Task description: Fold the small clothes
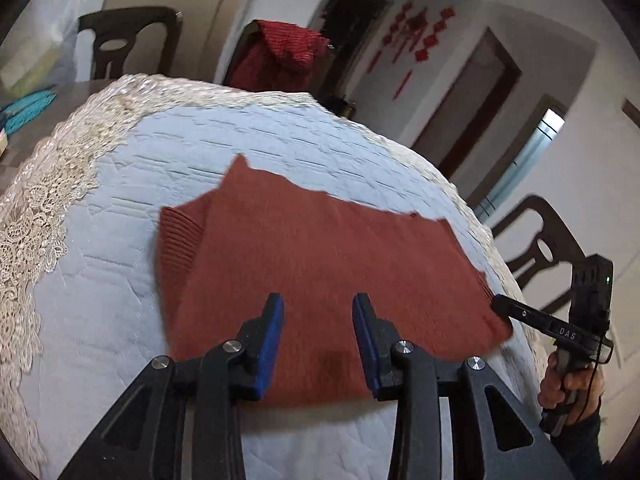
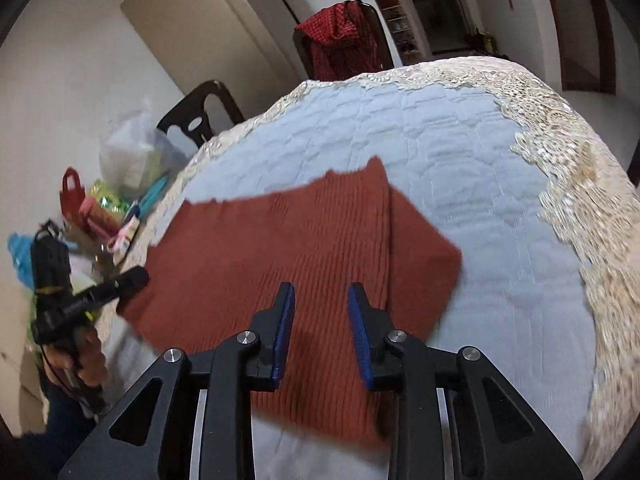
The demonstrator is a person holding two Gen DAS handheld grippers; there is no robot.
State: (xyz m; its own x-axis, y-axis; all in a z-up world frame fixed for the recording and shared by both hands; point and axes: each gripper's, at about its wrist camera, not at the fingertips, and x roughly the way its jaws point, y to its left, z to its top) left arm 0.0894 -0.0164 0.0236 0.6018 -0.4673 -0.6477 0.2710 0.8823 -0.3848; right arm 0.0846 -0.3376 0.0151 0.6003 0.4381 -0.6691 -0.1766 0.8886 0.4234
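Note:
A rust-red knitted garment (image 1: 312, 264) lies partly folded flat on the pale blue quilted cloth (image 1: 192, 148); a ribbed cuff sticks out at its left. It also shows in the right wrist view (image 2: 304, 256). My left gripper (image 1: 318, 312) hovers open over the garment's near part, holding nothing. My right gripper (image 2: 321, 300) is open over the garment's near edge, empty. In the left wrist view the right gripper's tip (image 1: 504, 305) sits at the garment's right corner. In the right wrist view the left gripper's tip (image 2: 134, 278) sits at the garment's left corner.
The table has a lace border (image 1: 44, 200). Dark chairs stand around it, one (image 1: 280, 56) draped with a red cloth, another (image 1: 540, 240) at the right. Bags and colourful clutter (image 2: 120, 184) lie beyond the table's left side.

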